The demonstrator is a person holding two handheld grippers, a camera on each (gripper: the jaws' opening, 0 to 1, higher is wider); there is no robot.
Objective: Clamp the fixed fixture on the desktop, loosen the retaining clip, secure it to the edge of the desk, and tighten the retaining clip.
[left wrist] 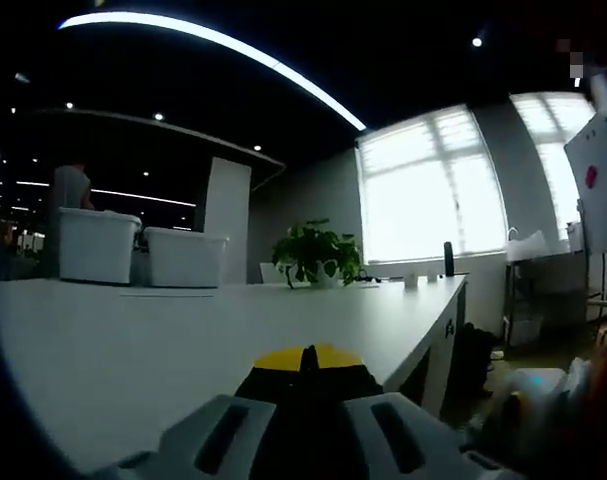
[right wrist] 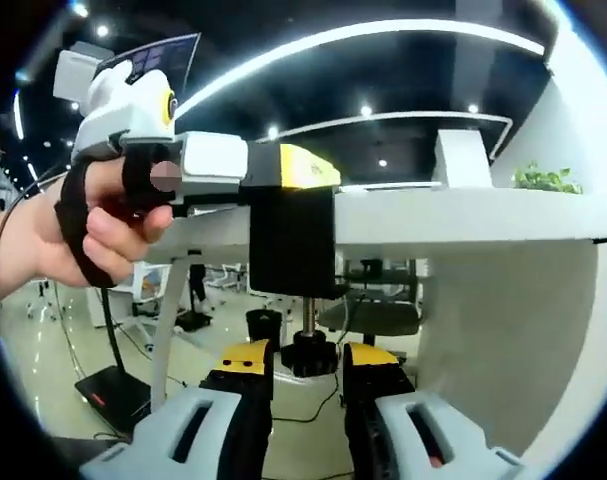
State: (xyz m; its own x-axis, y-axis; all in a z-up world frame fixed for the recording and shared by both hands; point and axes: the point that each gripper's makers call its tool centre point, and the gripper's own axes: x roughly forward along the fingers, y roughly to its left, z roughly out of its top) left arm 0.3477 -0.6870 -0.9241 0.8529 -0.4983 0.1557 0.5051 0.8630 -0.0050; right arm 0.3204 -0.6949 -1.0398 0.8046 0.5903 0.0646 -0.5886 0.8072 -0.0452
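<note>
**Clamp on worktop edge; right fingers at the screw knob**

Landmark: clamp [right wrist: 291, 235], a black C-frame w/ yellow top, hooked over the worktop [right wrist: 463, 222] edge. Left gripper [right wrist: 215, 160], held by a hand [right wrist: 93, 225], enters from the clamp's left & grips its top end; in left gripper view its fingers [left wrist: 223, 435] pinch the yellow-black top [left wrist: 308, 365], worktop [left wrist: 133, 340] stretching beyond. Screw [right wrist: 310, 310] runs vertical below the clamp, ending in a black knob [right wrist: 310, 352]. Right gripper [right wrist: 310, 365] sits directly under the clamp, fingers [right wrist: 241, 375] spread to either side of the knob; contact cannot be told. Right is the nearer to the knob. Judged step: tightening, by turning about the screw's long axis.
</note>
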